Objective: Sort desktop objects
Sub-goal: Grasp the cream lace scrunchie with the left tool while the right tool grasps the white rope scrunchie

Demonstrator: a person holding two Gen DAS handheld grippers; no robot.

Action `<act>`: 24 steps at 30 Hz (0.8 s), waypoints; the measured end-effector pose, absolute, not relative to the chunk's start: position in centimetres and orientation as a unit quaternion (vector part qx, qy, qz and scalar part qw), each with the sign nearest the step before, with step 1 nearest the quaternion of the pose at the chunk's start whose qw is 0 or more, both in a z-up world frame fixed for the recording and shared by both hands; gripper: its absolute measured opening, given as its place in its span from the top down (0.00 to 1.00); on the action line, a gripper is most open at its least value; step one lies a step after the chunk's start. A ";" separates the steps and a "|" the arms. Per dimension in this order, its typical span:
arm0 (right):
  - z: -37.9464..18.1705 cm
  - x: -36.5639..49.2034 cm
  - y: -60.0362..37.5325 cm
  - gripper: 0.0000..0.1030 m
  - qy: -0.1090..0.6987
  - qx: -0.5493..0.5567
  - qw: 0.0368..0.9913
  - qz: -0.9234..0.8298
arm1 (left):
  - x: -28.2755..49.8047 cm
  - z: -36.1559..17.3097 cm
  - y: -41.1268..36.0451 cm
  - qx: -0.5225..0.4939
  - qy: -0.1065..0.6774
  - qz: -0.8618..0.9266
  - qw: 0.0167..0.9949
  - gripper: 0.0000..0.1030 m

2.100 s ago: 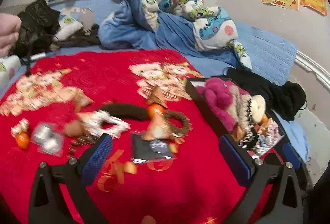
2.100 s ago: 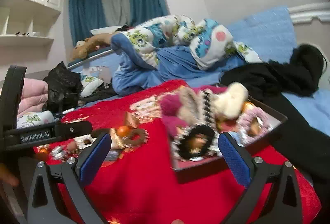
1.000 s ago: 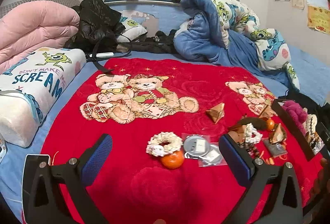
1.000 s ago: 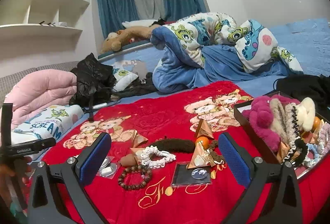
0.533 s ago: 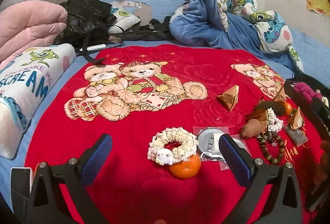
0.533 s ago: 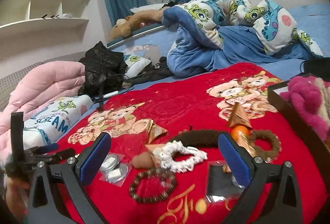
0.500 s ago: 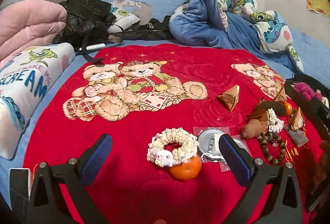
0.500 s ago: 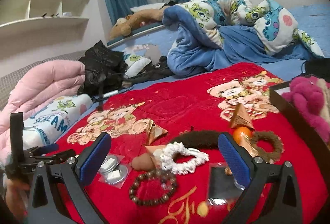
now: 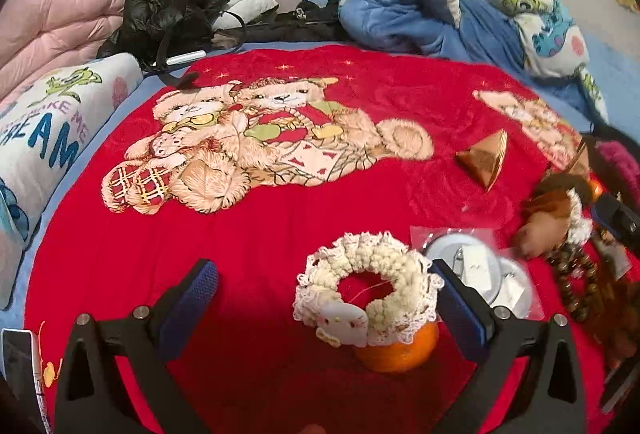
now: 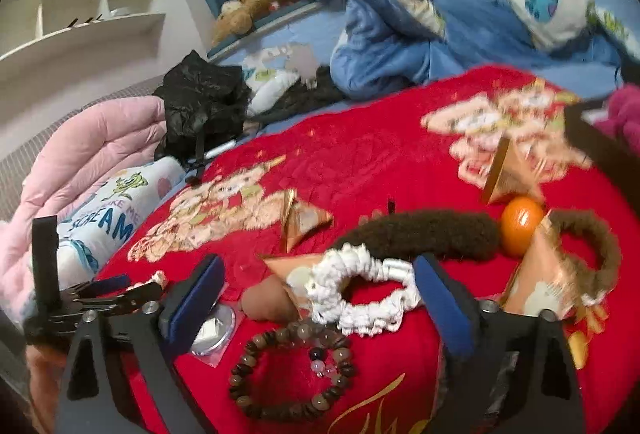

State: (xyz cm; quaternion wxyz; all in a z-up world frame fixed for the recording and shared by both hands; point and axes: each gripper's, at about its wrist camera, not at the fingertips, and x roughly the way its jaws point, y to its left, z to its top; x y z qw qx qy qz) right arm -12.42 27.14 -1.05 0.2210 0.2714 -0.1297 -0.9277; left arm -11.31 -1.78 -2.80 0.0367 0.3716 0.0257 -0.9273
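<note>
Left wrist view, my jaws: my left gripper (image 9: 326, 298) stands wide apart, nothing pressed between the pads.
Left wrist view, target: the cream lace scrunchie (image 9: 366, 284) lies at lower centre, inside the gap but close against my right-hand pad, resting on the small orange (image 9: 396, 350).
Left wrist view, neighbours: the bagged round tins (image 9: 478, 274) sit just right of the scrunchie; the gold pyramid packet (image 9: 486, 158) lies at right, well apart.
Left wrist view, risk: I judge that an off-centre close could nip only the lace edge, roll the orange away, or snag the bag.
Right wrist view, my jaws: my right gripper (image 10: 318, 304) is closing, its pads not yet pressing anything.
Right wrist view, target: the white braided hair tie (image 10: 362, 290) lies between the pads at centre, touching a gold packet and a tan lump on its left.
Right wrist view, neighbours: the bead bracelet (image 10: 292, 370) lies just below; the brown fuzzy band (image 10: 424, 234) just above.
Right wrist view, goal: the dark tray (image 10: 600, 150) sits at the right edge, already holding pink yarn.
Right wrist view, risk: I judge the closing pads could drag beads or the packet along, since all crowd together on the soft red blanket (image 10: 360, 162).
</note>
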 end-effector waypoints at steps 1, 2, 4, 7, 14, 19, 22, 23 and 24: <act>-1.3 -12.7 27.1 0.22 -0.132 0.279 0.223 -0.925 | -11.3 -3.0 -1.6 0.373 0.021 -0.927 0.039 0.00; -1.5 -12.8 27.0 0.27 -0.132 0.285 0.223 -0.923 | -11.3 -3.1 -1.6 0.373 0.021 -0.927 0.038 0.00; -1.6 -12.8 26.8 0.30 -0.127 0.291 0.223 -0.922 | -11.3 -3.3 -2.0 0.374 0.032 -0.926 0.033 0.00; -1.8 -12.7 26.2 0.38 -0.111 0.298 0.222 -0.922 | -11.1 -3.5 -2.8 0.370 0.057 -0.927 0.031 0.00; -2.4 -13.1 25.6 0.69 -0.093 0.315 0.218 -0.919 | -10.9 -3.6 -2.3 0.366 0.048 -0.929 0.031 0.00; -2.4 -12.8 25.4 0.81 -0.087 0.316 0.218 -0.919 | -10.7 -3.5 -2.7 0.362 0.066 -0.930 0.011 0.13; -2.4 -12.8 25.2 0.82 -0.083 0.319 0.218 -0.919 | -10.4 -3.4 -3.0 0.354 0.081 -0.932 0.000 0.24; -2.4 -12.8 25.2 0.83 -0.083 0.318 0.218 -0.919 | -10.3 -3.4 -3.0 0.352 0.083 -0.932 -0.003 0.31; -2.4 -12.7 25.4 0.84 -0.085 0.314 0.220 -0.920 | -10.2 -3.3 -3.0 0.348 0.085 -0.934 -0.008 0.39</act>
